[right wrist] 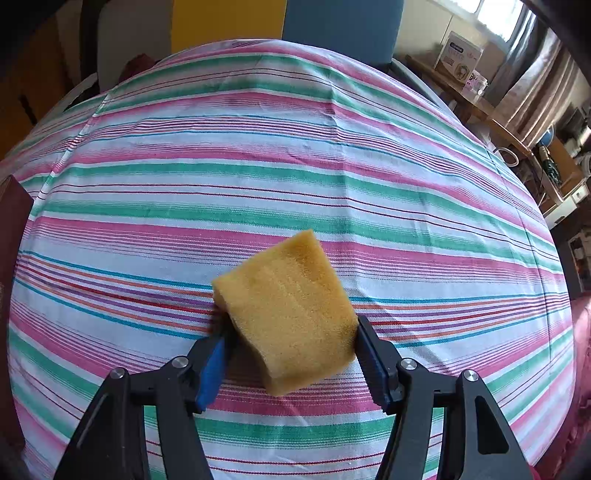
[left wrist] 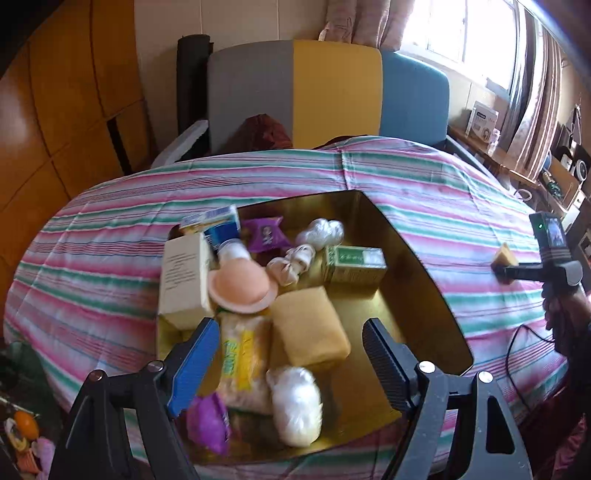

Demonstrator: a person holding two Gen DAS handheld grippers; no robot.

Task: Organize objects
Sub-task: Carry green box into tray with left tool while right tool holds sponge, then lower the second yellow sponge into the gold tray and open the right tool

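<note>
Right gripper [right wrist: 290, 345] clamped on a yellow sponge [right wrist: 290, 314]; both pads press its sides, sponge tilted, poking forward past the fingertips, over the striped cloth [right wrist: 258, 166]. Whether the sponge touches the cloth, cannot tell. In the left wrist view the same sponge [left wrist: 505, 255] shows small at the far right, in the right gripper [left wrist: 506, 272], with a hand [left wrist: 565, 310] behind it and a black cable [left wrist: 517, 347] trailing on the cloth [left wrist: 424, 177].

Left gripper [left wrist: 291, 354] jaws wide apart, nothing between the pads, hanging over the gold tray [left wrist: 406, 302]. Tray sits on the cloth, left of the right gripper, well apart from it.

Tray contents: bigger yellow sponge [left wrist: 310, 328] near the middle, just ahead of the left gripper. Pink cap-like disc [left wrist: 242, 286] left of it, leaning on a cream box [left wrist: 184, 277] at the tray's left edge. Blue-white box [left wrist: 218, 221] at the far left corner, a white bottle [left wrist: 232, 253] under it. Purple packet [left wrist: 266, 234] beside those. White bags [left wrist: 321, 230] further right, knotted beige bundle [left wrist: 291, 264] below them. Green box [left wrist: 352, 264] lying flat right of the bundle. Near side: yellow-label pack [left wrist: 243, 362], white bag [left wrist: 295, 402], second purple packet [left wrist: 208, 421], blurred.

Behind the table: chair [left wrist: 332, 88] with grey, yellow, blue panels. Window [left wrist: 461, 33] and curtain top right, cluttered shelf [left wrist: 535, 162] on the right.
</note>
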